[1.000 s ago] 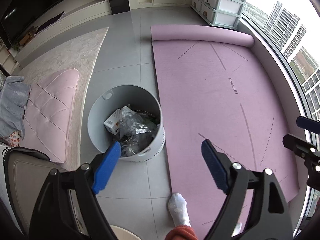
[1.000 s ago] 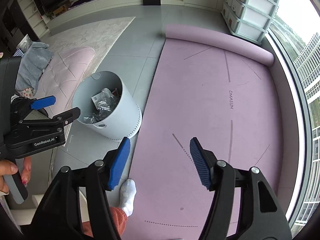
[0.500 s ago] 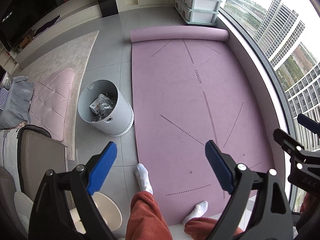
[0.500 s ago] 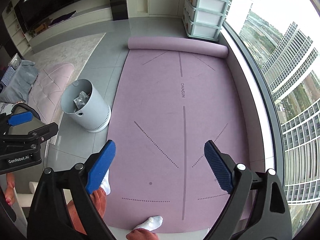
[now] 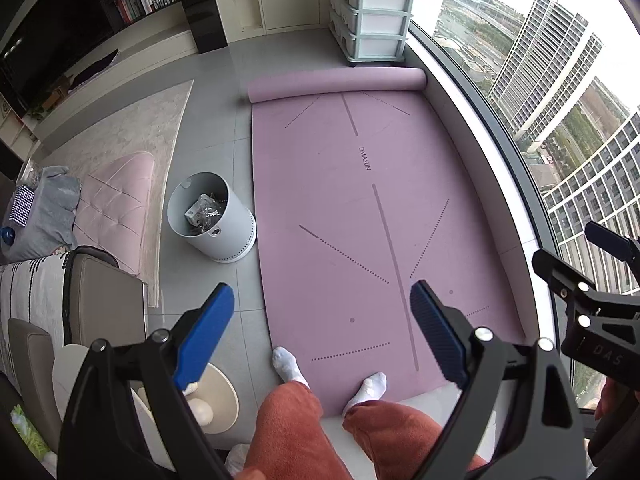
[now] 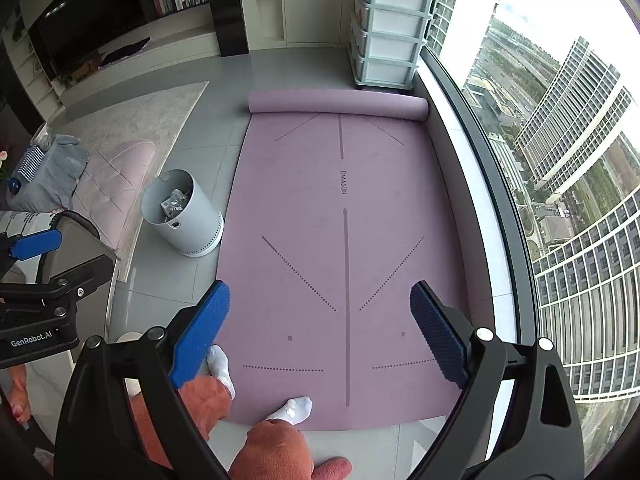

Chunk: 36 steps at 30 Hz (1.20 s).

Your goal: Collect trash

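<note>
One bin, perhaps several wrappers inside.

Bright daylight through the window, probably overexposed; sharp centre, fisheye-bent edges.

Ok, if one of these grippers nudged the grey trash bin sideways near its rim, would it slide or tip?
Probably slide, though a high push could rock it. The trash bin is a straight-walled cylinder, about as wide as tall, standing on smooth floor tiles. It likely weighs little: what shows inside is crumpled plastic wrap and a small carton. The yoga mat edge beside it might catch its base.
</note>
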Each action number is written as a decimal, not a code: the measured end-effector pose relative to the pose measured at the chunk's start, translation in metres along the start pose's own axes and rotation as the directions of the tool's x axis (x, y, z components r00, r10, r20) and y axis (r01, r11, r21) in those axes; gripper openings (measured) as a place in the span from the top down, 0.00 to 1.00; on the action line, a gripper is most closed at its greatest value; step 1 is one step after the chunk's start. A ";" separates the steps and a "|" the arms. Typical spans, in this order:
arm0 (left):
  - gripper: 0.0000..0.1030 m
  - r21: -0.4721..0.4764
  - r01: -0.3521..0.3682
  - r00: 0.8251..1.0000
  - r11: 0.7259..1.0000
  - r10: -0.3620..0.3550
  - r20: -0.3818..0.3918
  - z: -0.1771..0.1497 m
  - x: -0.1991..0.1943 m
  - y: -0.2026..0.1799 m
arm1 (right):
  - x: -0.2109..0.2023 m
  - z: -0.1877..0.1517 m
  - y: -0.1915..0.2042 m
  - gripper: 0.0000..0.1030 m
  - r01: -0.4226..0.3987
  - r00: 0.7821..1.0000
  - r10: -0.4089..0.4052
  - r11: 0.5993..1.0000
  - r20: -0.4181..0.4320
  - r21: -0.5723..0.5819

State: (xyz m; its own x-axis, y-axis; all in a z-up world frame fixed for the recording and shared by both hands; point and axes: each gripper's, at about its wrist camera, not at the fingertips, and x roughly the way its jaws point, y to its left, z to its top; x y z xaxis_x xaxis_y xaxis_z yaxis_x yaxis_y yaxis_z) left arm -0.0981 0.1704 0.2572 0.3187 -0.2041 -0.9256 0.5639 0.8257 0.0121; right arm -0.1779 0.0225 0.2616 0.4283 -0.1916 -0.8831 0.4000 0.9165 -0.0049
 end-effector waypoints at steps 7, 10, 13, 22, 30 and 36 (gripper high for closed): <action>0.13 0.050 0.047 0.999 0.998 -0.046 -0.020 -0.007 -0.025 -0.017 | -0.041 -0.004 -0.008 0.14 0.007 1.000 -0.007 0.999 0.017 0.052; 0.13 0.044 0.059 0.998 0.997 -0.058 -0.021 -0.005 -0.024 -0.019 | -0.047 -0.003 -0.009 0.14 0.014 1.000 -0.015 0.999 0.022 0.047; 0.13 0.043 0.052 0.999 0.998 -0.052 -0.017 -0.003 -0.023 -0.020 | -0.049 0.001 -0.014 0.14 0.013 1.000 -0.014 0.999 0.025 0.052; 0.13 0.040 0.040 0.999 0.998 -0.040 -0.002 -0.001 -0.031 -0.018 | -0.050 0.008 -0.017 0.14 0.011 1.000 -0.012 0.999 0.025 0.045; 0.13 0.063 0.050 0.999 0.997 -0.050 -0.006 0.004 -0.031 -0.016 | -0.056 0.008 -0.023 0.14 0.005 1.000 -0.006 0.999 0.023 0.041; 0.12 0.072 0.067 0.998 0.995 -0.066 -0.010 0.006 -0.030 -0.014 | -0.056 0.009 -0.026 0.14 0.004 1.000 -0.005 0.999 0.023 0.044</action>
State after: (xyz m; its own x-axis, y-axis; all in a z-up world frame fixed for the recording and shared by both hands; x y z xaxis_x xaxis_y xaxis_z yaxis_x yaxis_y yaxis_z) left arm -0.1107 0.1616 0.2873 0.2730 -0.2528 -0.9282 0.6373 0.7703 -0.0224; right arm -0.2054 0.0061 0.3156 0.4445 -0.2042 -0.8722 0.4368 0.8995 0.0120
